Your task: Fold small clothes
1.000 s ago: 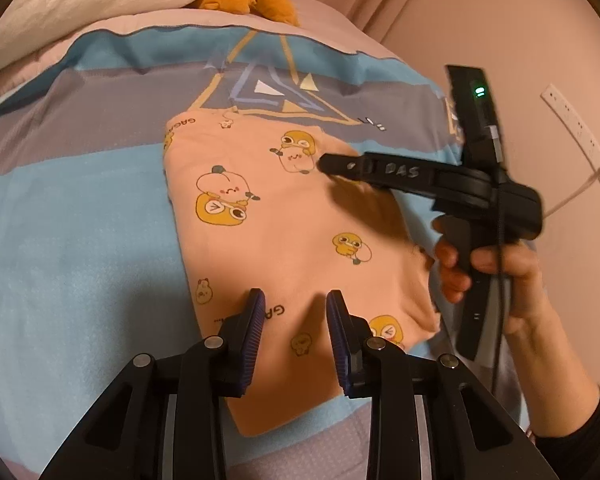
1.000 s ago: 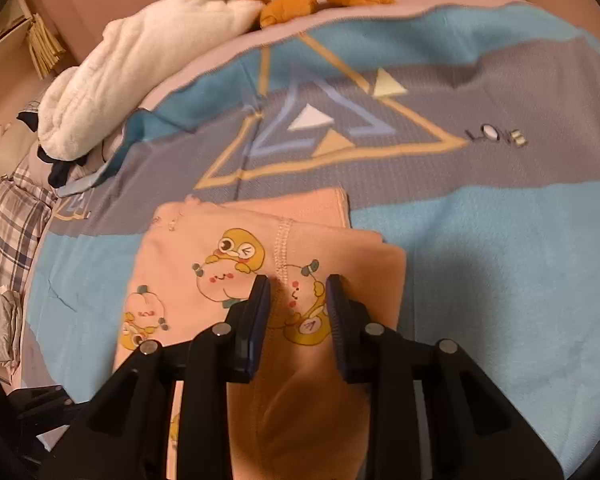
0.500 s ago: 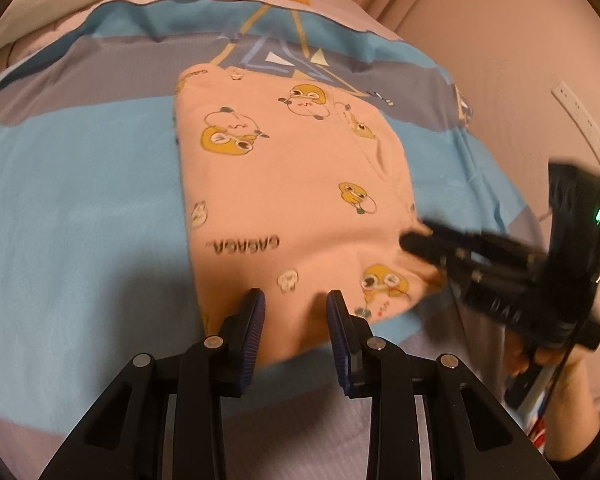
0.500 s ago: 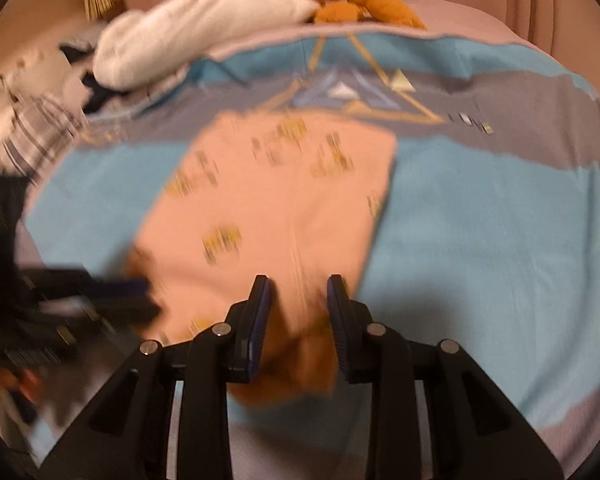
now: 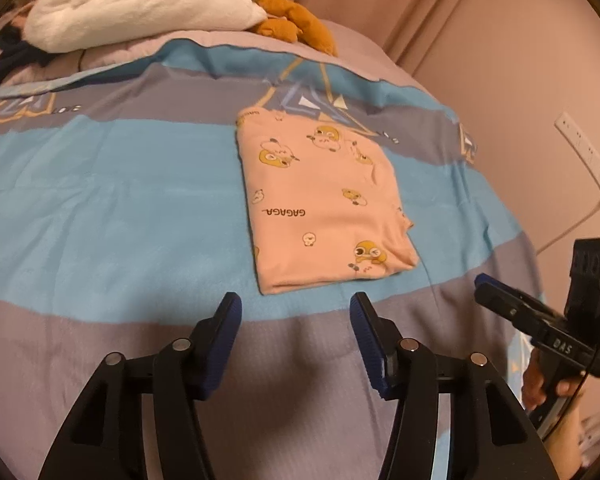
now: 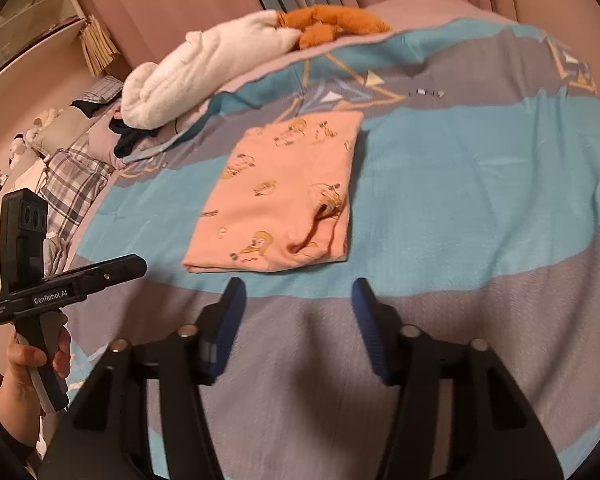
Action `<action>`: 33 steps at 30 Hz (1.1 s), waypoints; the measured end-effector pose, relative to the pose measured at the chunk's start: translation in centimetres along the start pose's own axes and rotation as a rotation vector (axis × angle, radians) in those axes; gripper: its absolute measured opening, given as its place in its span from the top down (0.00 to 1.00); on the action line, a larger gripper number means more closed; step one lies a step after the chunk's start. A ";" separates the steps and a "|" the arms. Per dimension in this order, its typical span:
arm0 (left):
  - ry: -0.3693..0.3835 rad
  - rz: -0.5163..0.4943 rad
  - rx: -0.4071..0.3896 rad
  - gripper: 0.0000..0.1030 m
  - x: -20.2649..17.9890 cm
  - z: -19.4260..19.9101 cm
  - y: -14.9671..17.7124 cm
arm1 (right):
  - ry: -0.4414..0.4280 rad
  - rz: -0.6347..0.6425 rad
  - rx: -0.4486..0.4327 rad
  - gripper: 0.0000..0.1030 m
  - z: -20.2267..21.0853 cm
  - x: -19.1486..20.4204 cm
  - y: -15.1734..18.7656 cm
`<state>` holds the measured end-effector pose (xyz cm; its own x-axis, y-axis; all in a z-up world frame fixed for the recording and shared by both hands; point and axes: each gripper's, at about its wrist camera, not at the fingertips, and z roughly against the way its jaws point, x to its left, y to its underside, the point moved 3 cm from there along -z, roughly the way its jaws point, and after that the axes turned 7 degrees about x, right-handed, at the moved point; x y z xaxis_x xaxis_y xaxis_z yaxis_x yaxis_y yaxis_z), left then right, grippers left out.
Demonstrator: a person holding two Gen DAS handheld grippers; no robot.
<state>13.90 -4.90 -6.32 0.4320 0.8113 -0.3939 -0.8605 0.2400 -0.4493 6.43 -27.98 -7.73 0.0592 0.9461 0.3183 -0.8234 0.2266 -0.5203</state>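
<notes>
Two handheld grippers hover above a bed [image 5: 100, 208] covered in a blue and grey striped blanket, both drawn back from a folded garment. The bed fills each view. At its far edge lies a white plush blanket [image 5: 140, 0], rolled into a long bundle, with an orange plush toy [image 5: 296, 26] touching its right end. A plaid cloth [image 6: 72, 184] is heaped at the bed's left edge.

Near the middle of the bed, lying flat, is the folded peach garment [image 5: 320, 208], printed with yellow cartoon ducks and the word GAGAGA. It forms a tidy rectangle, its near fold facing the grippers, with a small opening puckered at its near right corner.

The left gripper [image 5: 296, 340] is held low over the grey stripe at the near edge of the bed, fingers spread wide and empty, just short of the garment. The right gripper [image 6: 298, 328] is held the same way, spread wide and empty. Each gripper also shows at the side of the other's view, held by a bare hand [image 6: 36, 356] around its handle.
</notes>
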 end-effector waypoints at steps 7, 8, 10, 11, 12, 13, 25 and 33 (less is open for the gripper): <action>-0.003 0.017 -0.029 0.30 -0.4 1.8 0.5 | -0.029 -0.016 -0.036 0.30 1.9 0.9 0.3; -0.008 0.017 -0.035 0.26 -0.4 2.0 0.6 | -0.032 -0.018 -0.038 0.30 2.1 0.9 0.3; -0.014 0.016 -0.045 0.25 -0.4 2.4 0.5 | -0.029 -0.027 -0.039 0.29 2.2 0.8 0.4; -0.014 0.017 -0.048 0.25 -0.5 2.6 0.5 | -0.029 -0.033 -0.039 0.29 2.3 0.7 0.4; -0.015 0.017 -0.049 0.24 -0.5 2.6 0.5 | -0.034 -0.040 -0.037 0.28 2.2 0.6 0.3; -0.019 0.017 -0.049 0.24 -0.5 2.6 0.4 | -0.036 -0.044 -0.038 0.27 2.3 0.4 0.4; -0.038 0.020 -0.031 0.07 0.3 0.8 -1.3 | -0.061 -0.069 -0.061 0.08 1.6 -0.1 -2.0; 0.042 0.058 0.078 0.01 1.1 -2.7 -2.3 | -0.111 -0.151 -0.009 0.06 -1.7 -2.0 -4.2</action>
<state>17.11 -6.01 -7.90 0.3905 0.8025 -0.4511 -0.9021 0.2357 -0.3615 10.77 -30.47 -7.51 0.1184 0.8701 0.4784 -0.8050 0.3662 -0.4668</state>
